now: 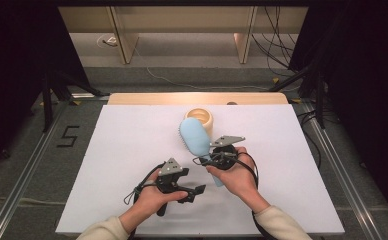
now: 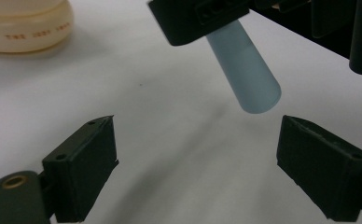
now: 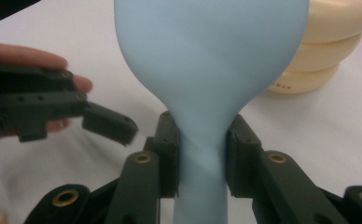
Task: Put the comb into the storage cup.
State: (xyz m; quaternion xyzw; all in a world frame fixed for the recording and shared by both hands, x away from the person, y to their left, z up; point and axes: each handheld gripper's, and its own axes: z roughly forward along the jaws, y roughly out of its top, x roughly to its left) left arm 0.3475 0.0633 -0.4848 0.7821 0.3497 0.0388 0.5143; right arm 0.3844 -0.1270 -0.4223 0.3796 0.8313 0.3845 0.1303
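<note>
Brush [image 1: 195,136] before cup [image 1: 200,118], on table [image 1: 132,130]

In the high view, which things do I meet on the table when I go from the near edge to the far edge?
Left gripper → right gripper → blue brush → cream jar.

Brush [image 3: 212,60] top cut off; bristles hidden.
</note>
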